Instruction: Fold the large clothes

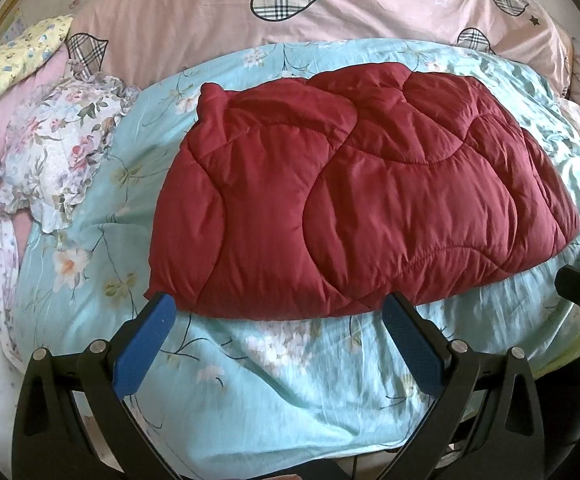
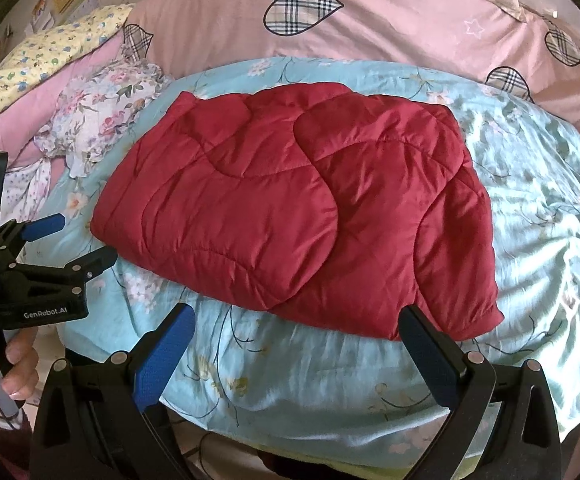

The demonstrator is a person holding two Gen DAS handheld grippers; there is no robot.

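Observation:
A dark red quilted garment (image 1: 353, 200) lies folded flat on the light blue floral bedcover (image 1: 274, 380). In the right wrist view the same red garment (image 2: 290, 216) shows a folded layer on top, with one rounded corner at the near right. My left gripper (image 1: 280, 312) stands open just in front of the garment's near edge, blue pads empty. My right gripper (image 2: 295, 324) is open too, close to the near right corner, holding nothing. The left gripper (image 2: 78, 236) also shows at the left of the right wrist view, held by a hand (image 2: 14, 364).
A frilled floral pillow (image 1: 62, 148) lies left of the garment. A pink duvet with plaid hearts (image 1: 290, 4) is piled behind. A yellow patterned pillow (image 1: 14, 56) sits at the far left. The bed's near edge (image 2: 329, 456) runs under my grippers.

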